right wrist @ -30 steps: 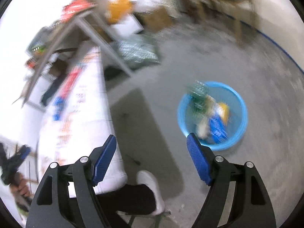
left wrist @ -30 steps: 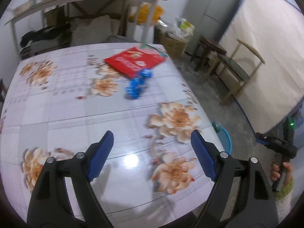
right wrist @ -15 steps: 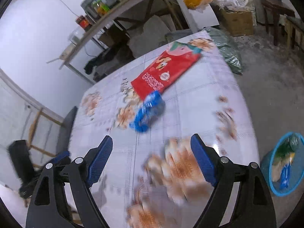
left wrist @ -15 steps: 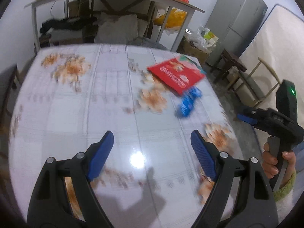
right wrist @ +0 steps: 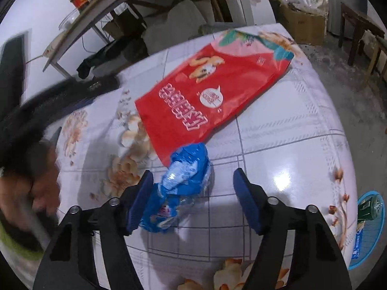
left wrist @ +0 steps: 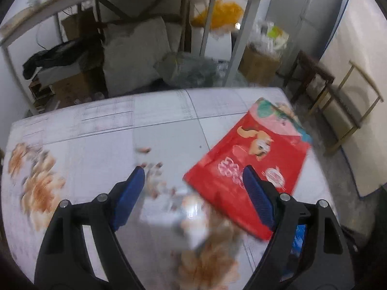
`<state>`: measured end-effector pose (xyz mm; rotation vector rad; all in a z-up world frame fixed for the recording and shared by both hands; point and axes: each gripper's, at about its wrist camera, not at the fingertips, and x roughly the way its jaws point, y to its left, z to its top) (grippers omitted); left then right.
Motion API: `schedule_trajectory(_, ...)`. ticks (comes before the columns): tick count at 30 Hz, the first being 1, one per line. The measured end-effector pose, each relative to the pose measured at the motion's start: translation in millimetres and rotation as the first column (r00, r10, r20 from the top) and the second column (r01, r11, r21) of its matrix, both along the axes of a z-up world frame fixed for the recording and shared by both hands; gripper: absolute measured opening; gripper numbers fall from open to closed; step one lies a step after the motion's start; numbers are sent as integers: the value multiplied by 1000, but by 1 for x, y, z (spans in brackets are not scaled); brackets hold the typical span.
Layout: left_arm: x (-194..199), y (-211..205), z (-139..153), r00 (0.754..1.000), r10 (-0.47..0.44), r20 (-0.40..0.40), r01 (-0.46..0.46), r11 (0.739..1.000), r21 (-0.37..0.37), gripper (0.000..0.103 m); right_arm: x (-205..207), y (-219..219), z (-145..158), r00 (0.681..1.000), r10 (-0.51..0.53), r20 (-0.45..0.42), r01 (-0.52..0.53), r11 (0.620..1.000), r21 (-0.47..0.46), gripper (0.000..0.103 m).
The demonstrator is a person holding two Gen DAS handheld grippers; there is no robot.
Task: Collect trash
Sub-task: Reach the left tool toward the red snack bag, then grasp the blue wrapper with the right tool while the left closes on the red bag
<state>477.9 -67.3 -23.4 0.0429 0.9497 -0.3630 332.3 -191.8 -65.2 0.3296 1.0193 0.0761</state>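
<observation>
Right gripper (right wrist: 193, 180) low over the floral tabletop (right wrist: 285, 145), jaws spread but just been closing, crumpled blue wrapper (right wrist: 183, 176) between them against the left pad, not pinched. Left gripper (left wrist: 193, 176) jaws spread wide, nothing between, right pad overlapping the near edge of the red snack bag (left wrist: 254, 159) lying flat by the tabletop's far right corner. Blue basin (right wrist: 367, 229) with trash on the floor beyond the right edge.

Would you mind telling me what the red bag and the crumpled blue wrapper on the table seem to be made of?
Red bag: probably glossy printed plastic film, lying flat and smooth with a sheen.
Blue wrapper: thin, crinkly plastic film, judging by its sharp creases and bright highlights; partly clear, perhaps.
</observation>
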Motion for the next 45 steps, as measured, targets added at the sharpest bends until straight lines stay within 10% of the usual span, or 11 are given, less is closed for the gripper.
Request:
schedule_trajectory(8, 36, -46, -41, 996, -72, -48, 79, 987, 140, 64, 0, -20, -4, 1000, -13, 1, 13, 998, 55, 32)
schedule_trajectory(21, -9, -89, -43, 966, -259, 21, 236, 908, 347, 0, 7, -49, 23, 993, -86, 84, 83, 996, 33, 26)
schedule_trajectory(24, -21, -98, -46, 955, -290, 56, 242, 877, 415, 0, 22, -61, 23, 988, -119, 98, 119, 993, 9, 25)
schedule_trajectory(28, -15, -86, -34, 965, -259, 47, 232, 922, 310, 1, 36, -71, 20, 985, -142, 94, 141, 990, 23, 25)
schedule_trajectory(32, 9, -66, -22, 987, -137, 81, 117, 971, 208, 60, 49, -69, 15, 988, -133, 83, 133, 991, 6, 25)
schedule_trajectory(39, 47, -49, -39, 998, -37, -58, 45, 990, 132, 61, 66, -75, -1, 987, -153, 38, 153, 988, 25, 25)
schedule_trajectory(45, 32, -56, -40, 990, -128, -58, 136, 978, 156, 37, 69, -75, -5, 991, -131, 17, 130, 989, 64, 24)
